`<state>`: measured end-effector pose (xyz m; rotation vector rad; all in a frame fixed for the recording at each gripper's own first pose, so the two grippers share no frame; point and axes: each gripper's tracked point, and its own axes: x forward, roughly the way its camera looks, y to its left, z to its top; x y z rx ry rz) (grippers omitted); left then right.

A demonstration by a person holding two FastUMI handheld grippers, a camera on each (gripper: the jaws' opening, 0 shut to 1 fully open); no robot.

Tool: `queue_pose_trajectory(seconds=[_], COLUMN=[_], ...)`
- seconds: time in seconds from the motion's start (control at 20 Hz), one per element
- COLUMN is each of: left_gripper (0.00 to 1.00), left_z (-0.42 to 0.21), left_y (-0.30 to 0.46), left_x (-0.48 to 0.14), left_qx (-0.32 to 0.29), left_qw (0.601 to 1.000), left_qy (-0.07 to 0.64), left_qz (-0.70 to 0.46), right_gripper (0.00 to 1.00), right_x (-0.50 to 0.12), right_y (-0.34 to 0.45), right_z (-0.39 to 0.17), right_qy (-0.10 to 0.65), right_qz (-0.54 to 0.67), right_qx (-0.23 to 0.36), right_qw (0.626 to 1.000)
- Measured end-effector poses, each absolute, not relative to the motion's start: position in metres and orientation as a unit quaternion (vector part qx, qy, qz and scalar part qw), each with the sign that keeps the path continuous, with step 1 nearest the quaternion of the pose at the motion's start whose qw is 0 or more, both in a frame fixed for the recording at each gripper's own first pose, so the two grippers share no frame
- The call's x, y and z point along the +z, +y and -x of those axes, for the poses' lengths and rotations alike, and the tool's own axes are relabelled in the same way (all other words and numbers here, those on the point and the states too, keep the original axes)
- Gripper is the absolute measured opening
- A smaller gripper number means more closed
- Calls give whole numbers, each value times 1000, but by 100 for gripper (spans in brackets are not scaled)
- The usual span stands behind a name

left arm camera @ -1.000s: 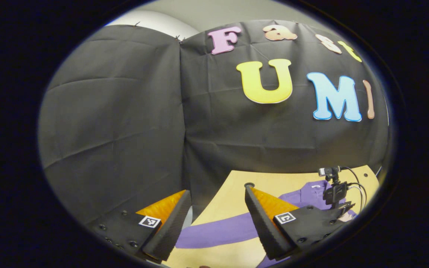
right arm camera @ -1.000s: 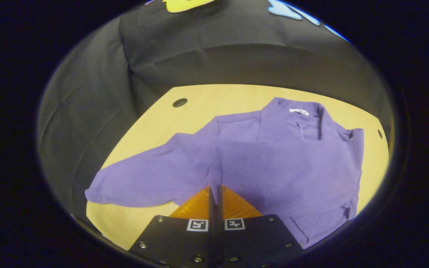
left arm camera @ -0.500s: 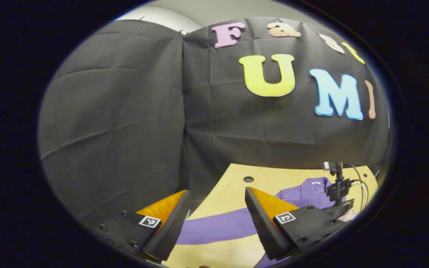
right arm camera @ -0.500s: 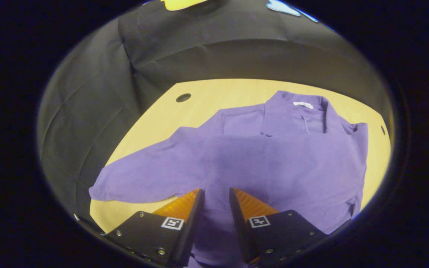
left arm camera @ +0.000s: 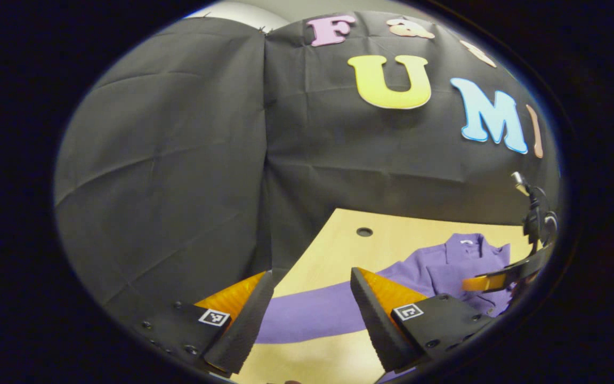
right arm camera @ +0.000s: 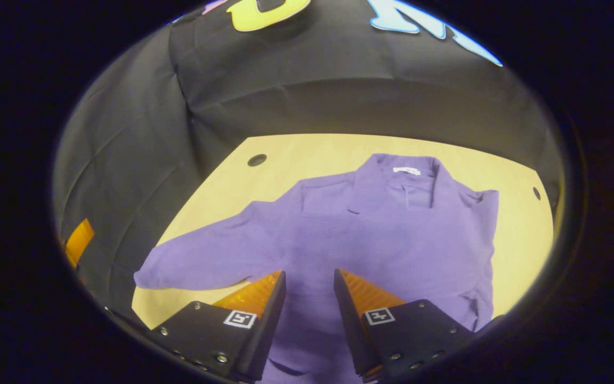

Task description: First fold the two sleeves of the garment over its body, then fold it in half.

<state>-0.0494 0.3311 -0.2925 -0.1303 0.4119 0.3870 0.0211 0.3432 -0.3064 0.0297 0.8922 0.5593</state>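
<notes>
Both jaws are parted with nothing held: right gripper (right arm camera: 309,320) at a moderate gap above the garment's lower body, left gripper (left arm camera: 307,320) wider, over the table edge. Purple knit garment (right arm camera: 381,234) is laid flat on the table, collar toward the far wall, white neck tag visible. One sleeve is folded across the chest; the other sleeve (right arm camera: 205,256) is stretched out sideways, seen between the left fingers. Light wood table (right arm camera: 317,149) has round grommet holes. Creased black cloth wall (left arm camera: 179,160) stands behind.
</notes>
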Motion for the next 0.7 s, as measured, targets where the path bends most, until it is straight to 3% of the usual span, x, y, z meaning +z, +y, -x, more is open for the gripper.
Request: queue_pose_trajectory(seconds=[0.05,0.2,0.25,0.7], left_gripper=[100,96,100,100], left_z=[48,49,49,66], left_y=[338,352,356,380], left_x=[-310,-353,-367,-473], left_qx=[198,210,213,235], left_qw=[954,945,943,909], left_qy=[212,237,245,331], left_qz=[70,77,79,95], right_gripper=[59,59,59,59], right_x=[-303,-300,-300,-298], right_y=[334,313,306,251], right_z=[-19,-15,-12,25], right_qy=[426,429,430,454], right_qz=[-11,-3,-2,-2], right_qx=[262,249,244,216], right_qw=[866,868,869,864])
